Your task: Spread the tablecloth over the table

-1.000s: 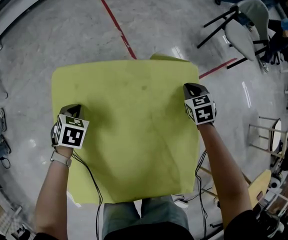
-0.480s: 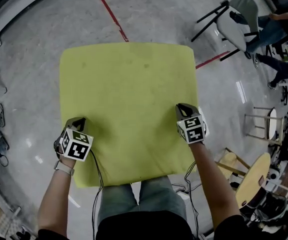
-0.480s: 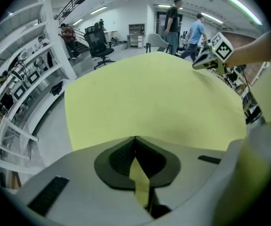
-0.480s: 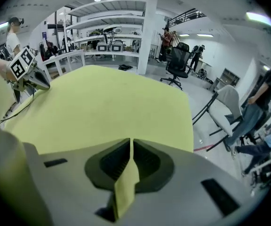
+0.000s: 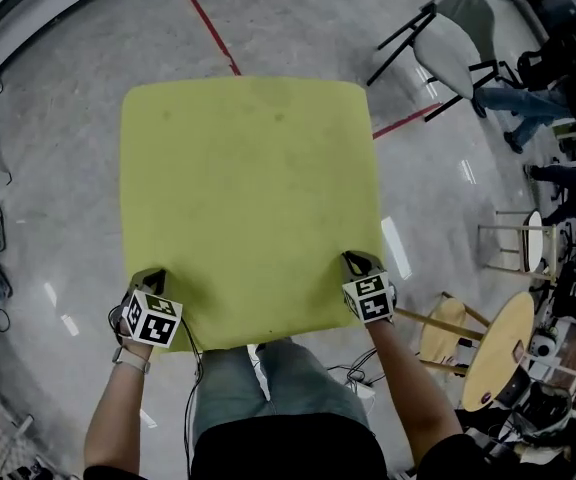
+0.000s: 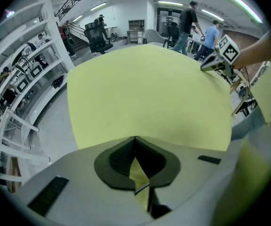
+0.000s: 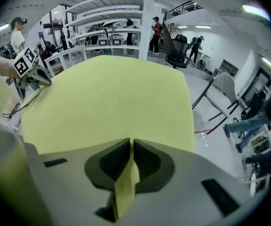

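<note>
A yellow-green tablecloth (image 5: pixel 248 198) lies stretched flat and covers the whole table under it. My left gripper (image 5: pixel 154 278) is shut on its near left corner, and a strip of cloth (image 6: pixel 139 174) shows between the pads. At the near right corner my right gripper (image 5: pixel 356 262) is shut on the cloth too, with a fold of cloth (image 7: pixel 126 182) pinched in its jaws. In the left gripper view the cloth (image 6: pixel 149 93) spreads ahead, with the right gripper (image 6: pixel 219 62) at its far right. In the right gripper view the cloth (image 7: pixel 112 102) fills the middle, with the left gripper (image 7: pixel 32 72) at the far left.
A grey chair (image 5: pixel 448 43) stands on the floor beyond the table's far right corner. A round wooden stool (image 5: pixel 493 348) and a small frame stool (image 5: pixel 513 243) stand to the right. Red tape lines (image 5: pixel 206 20) cross the grey floor. White shelving (image 6: pixel 18 93) lines the left side.
Both grippers have pulled the cloth's near corners toward me. The cloth has slid along and now lies flat, with its far edge straight and the raised fold at the far right gone.
</note>
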Available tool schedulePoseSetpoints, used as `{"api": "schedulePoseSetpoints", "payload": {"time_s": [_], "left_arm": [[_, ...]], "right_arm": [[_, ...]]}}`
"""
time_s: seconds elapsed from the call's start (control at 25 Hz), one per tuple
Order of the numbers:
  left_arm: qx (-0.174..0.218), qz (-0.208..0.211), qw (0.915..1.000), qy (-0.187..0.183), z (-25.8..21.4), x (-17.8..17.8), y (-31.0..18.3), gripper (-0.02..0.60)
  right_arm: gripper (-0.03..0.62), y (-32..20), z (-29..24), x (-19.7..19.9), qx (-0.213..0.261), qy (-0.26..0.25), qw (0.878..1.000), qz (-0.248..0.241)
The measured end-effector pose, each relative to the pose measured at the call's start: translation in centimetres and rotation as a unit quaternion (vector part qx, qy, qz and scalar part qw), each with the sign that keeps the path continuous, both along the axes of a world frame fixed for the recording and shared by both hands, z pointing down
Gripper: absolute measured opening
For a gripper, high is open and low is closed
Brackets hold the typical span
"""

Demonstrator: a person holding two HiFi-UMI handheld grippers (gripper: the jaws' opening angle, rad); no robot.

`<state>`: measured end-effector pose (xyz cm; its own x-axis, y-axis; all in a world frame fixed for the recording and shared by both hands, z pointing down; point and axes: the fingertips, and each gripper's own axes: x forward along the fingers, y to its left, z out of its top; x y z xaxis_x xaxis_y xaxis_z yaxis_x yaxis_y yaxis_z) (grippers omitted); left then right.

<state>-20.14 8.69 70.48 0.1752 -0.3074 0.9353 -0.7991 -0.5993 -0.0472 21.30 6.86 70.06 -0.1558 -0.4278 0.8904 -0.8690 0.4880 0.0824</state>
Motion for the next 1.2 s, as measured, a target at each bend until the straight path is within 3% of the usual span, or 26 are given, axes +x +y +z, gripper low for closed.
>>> {"api": "schedulePoseSetpoints", "payload": {"time_s": [0.12, 0.32, 0.76, 1.08, 1.2], "left_arm": [[0.019, -0.026, 0.9995, 0.0, 0.1, 0.3, 2.2, 0.009], [0.046, -0.05, 0.9972, -0.03, 0.2, 1.4, 5.1, 0.009], [0.032, -0.068, 0.9964, -0.041, 0.2, 5.7, 11.1, 0.009], [0.018, -0.095, 0.9941, -0.048, 0.0, 5.8, 14.8, 0.009], [-0.007, -0.114, 0.9929, -0.034, -0.1, 5.7, 15.6, 0.009]], "right_arm": [[0.017, 1.1, 0.1, 0.8, 0.009, -0.004, 1.0, 0.007], [0.017, 2.9, 0.1, 2.5, 0.023, -0.007, 1.0, -0.001], [0.015, 7.9, 0.2, 7.3, 0.021, -0.011, 1.0, -0.017], [0.014, 12.6, -0.1, 7.3, 0.014, -0.014, 0.999, -0.027], [0.012, 13.5, 0.1, 7.2, 0.003, -0.012, 1.0, -0.023]]}}
